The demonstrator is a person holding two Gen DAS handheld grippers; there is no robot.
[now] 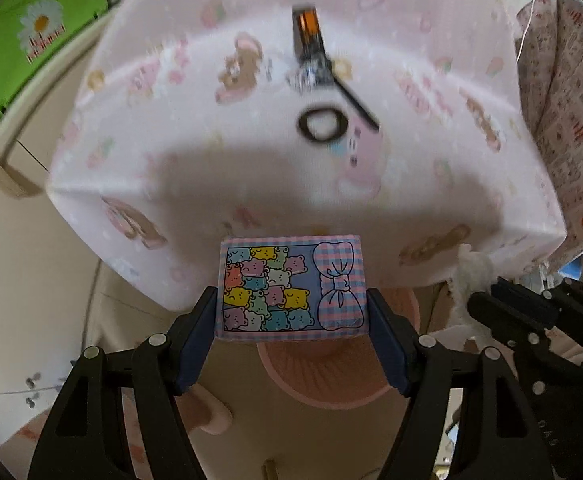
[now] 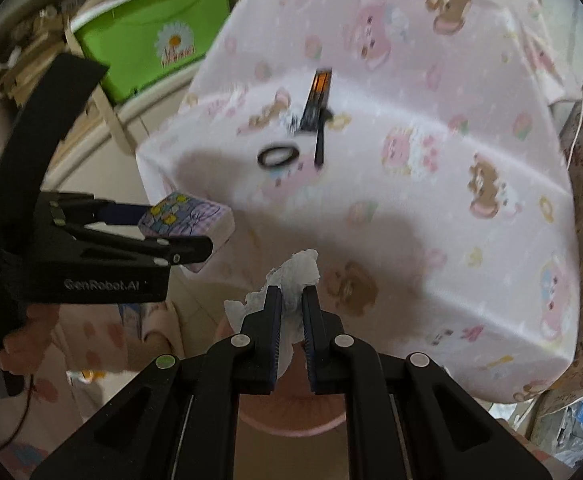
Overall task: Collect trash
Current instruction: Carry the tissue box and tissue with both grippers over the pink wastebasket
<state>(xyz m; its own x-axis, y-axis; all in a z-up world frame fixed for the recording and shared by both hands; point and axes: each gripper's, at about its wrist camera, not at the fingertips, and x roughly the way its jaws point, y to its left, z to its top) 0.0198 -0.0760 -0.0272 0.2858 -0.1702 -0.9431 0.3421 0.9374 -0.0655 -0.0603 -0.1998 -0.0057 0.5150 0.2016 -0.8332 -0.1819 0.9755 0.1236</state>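
Note:
My left gripper [image 1: 291, 304] is shut on a small box [image 1: 291, 286] printed with pastel bears and a checked bow, held off the table's near edge above a pink bin [image 1: 331, 376]. The box [image 2: 189, 218] and left gripper [image 2: 195, 236] also show in the right wrist view. My right gripper [image 2: 291, 300] is shut on a crumpled white tissue [image 2: 291, 276], also above the pink bin [image 2: 291, 420]. The tissue [image 1: 471, 276] and right gripper [image 1: 487, 300] show at the right of the left wrist view.
A table under a pink bear-print cloth [image 1: 291, 160] holds a black hair ring [image 1: 323, 124], a black lighter with an orange window [image 1: 307, 36] and a black stick [image 1: 355, 100]. A green box with a daisy [image 2: 151, 40] stands at the left. Patterned fabric [image 1: 571, 120] hangs at the right.

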